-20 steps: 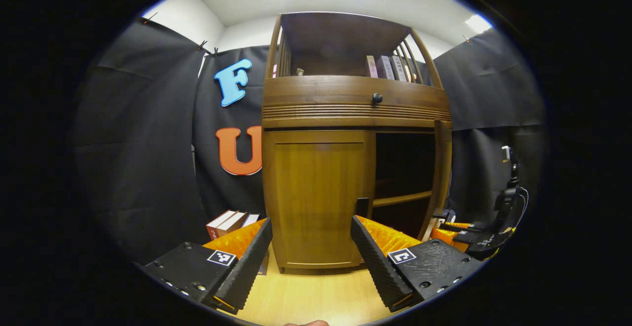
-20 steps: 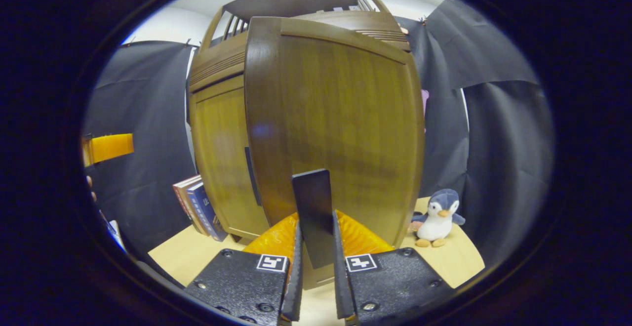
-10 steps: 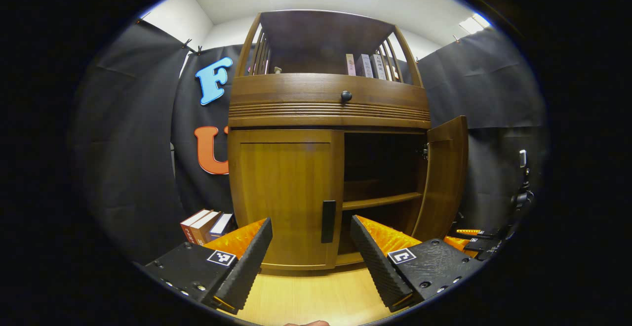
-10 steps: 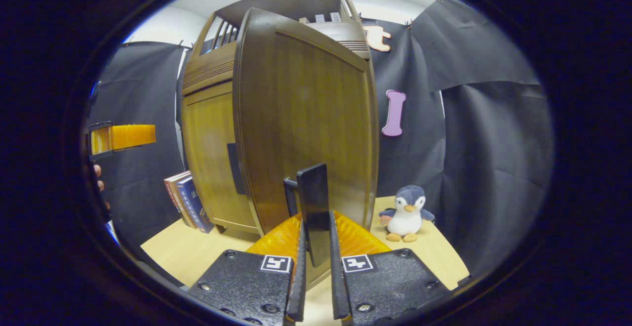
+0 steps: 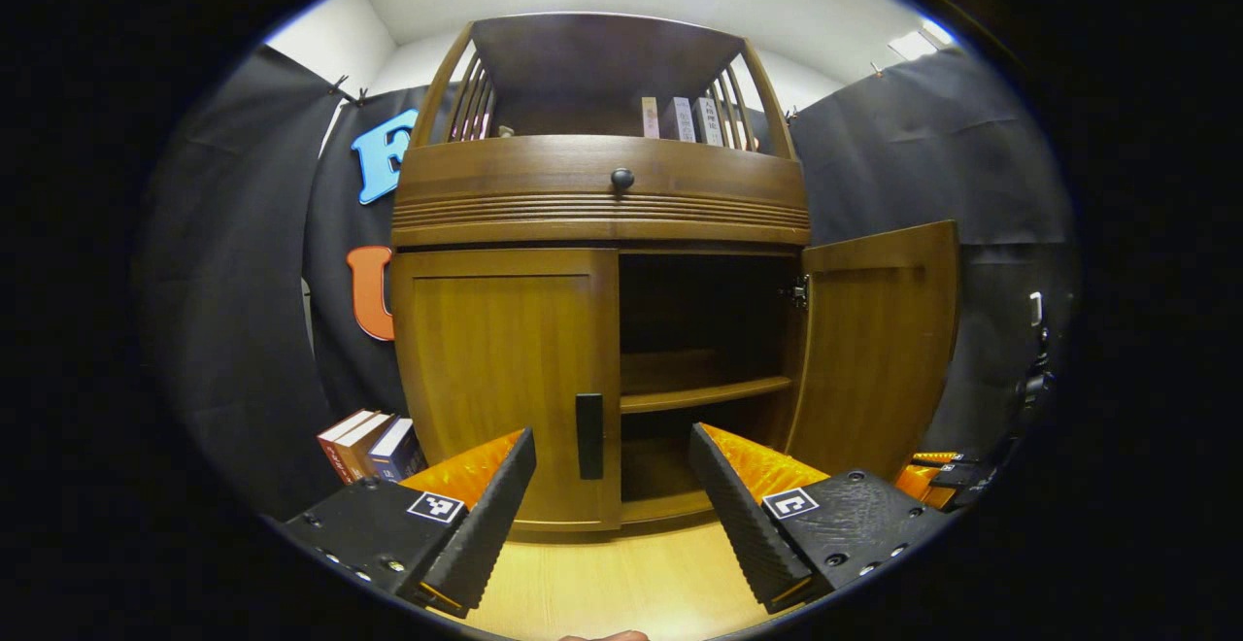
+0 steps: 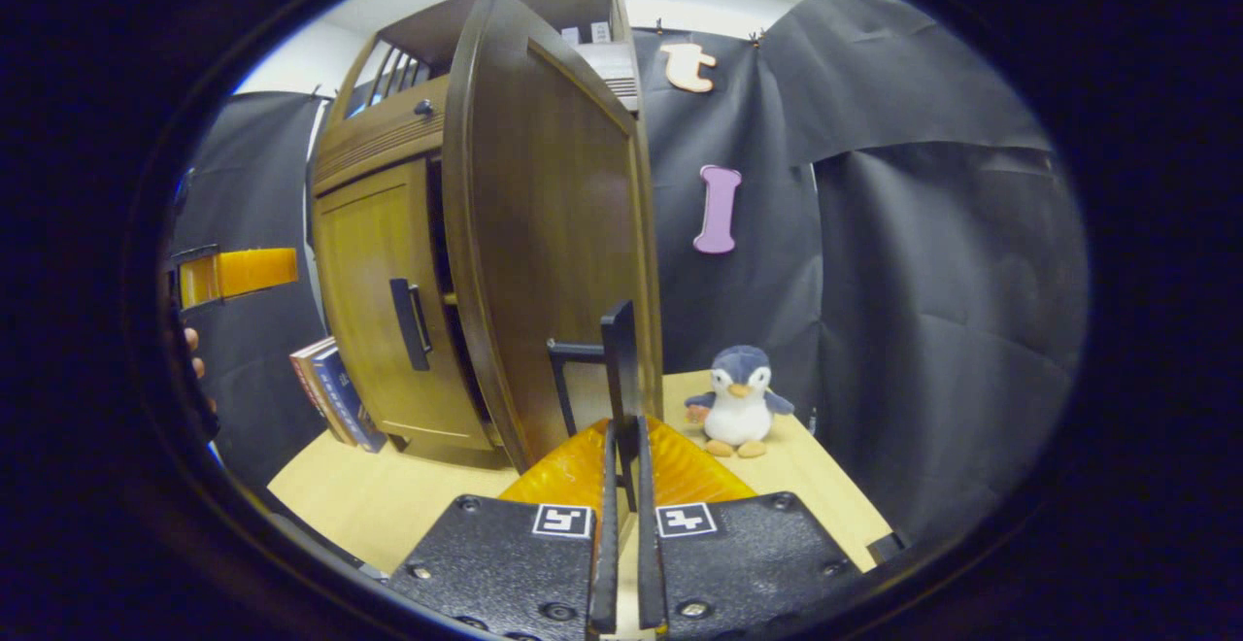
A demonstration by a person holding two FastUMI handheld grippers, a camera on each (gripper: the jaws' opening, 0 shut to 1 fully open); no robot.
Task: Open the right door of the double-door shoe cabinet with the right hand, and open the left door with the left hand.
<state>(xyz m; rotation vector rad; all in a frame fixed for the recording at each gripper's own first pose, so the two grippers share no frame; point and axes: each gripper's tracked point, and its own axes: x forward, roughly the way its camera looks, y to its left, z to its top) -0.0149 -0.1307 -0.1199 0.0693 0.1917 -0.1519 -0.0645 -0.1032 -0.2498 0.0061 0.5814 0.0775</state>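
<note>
The wooden shoe cabinet (image 5: 602, 194) stands straight ahead in the left gripper view. Its left door (image 5: 495, 369) is closed, with a dark vertical handle (image 5: 589, 422) at its inner edge. My left gripper (image 5: 612, 437) is open and a little short of that handle, touching nothing. The right door (image 5: 879, 350) stands wide open, showing dark shelves inside. In the right gripper view, my right gripper (image 6: 626, 427) is shut on the right door's handle (image 6: 617, 359). The right door (image 6: 554, 233) appears nearly edge-on there. The left gripper (image 6: 238, 272) shows at the far left.
A plush penguin (image 6: 738, 403) sits on the light wooden floor (image 6: 408, 495) right of the open door. Several books (image 5: 364, 437) lean against the cabinet's left side. More books (image 5: 680, 118) stand on the top shelf. Black cloth walls close in all round.
The right door has swung from about half open to wide open, with the right gripper still on its handle. The left gripper has shifted so the left door's handle sits between its fingers' line.
</note>
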